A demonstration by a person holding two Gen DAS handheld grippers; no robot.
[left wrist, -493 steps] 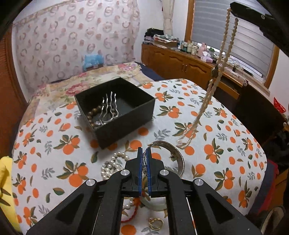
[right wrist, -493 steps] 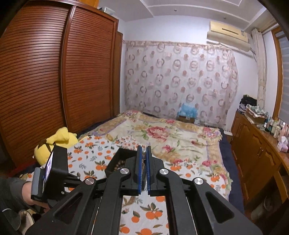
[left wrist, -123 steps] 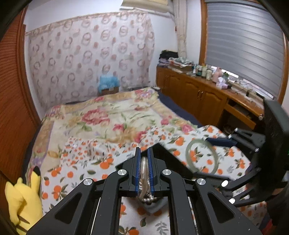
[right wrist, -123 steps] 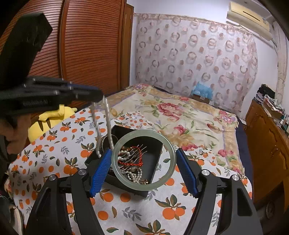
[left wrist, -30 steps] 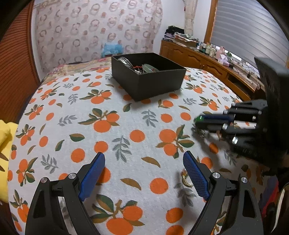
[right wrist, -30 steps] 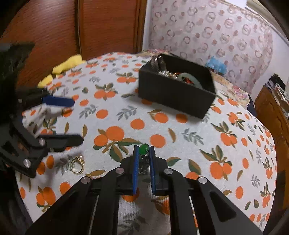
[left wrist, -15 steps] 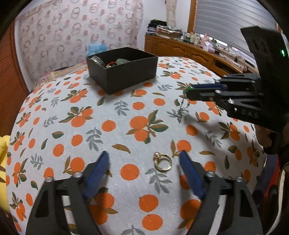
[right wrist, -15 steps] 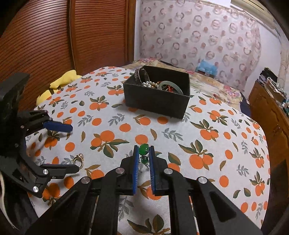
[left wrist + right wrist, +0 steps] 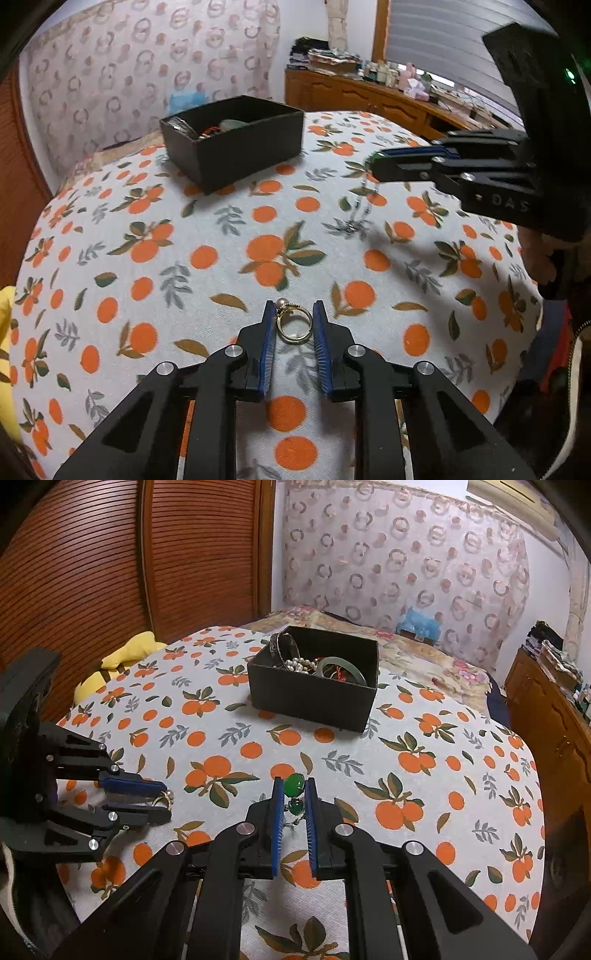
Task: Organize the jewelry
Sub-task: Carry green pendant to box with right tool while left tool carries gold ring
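A gold ring with a pearl (image 9: 293, 323) lies on the orange-print cloth between the blue pads of my left gripper (image 9: 294, 325), whose jaws have closed in to touch it on both sides. My right gripper (image 9: 294, 797) is shut on a green-stone pendant (image 9: 294, 785), held above the cloth; its thin chain (image 9: 356, 218) hangs down to the cloth in the left wrist view. The black jewelry box (image 9: 314, 696) stands further back and holds bangles, pearls and a jade bangle (image 9: 341, 666). The left gripper also shows in the right wrist view (image 9: 149, 799).
The round table (image 9: 110, 229) is covered in orange-print cloth. A yellow plush toy (image 9: 125, 661) lies at its left edge. A bed (image 9: 424, 657) lies behind it, a wooden wardrobe on the left, a wooden dresser (image 9: 369, 99) on the right.
My left gripper has moved forward over the ring and its jaws have narrowed from wide open to closing on it. My right gripper has risen slightly with the pendant.
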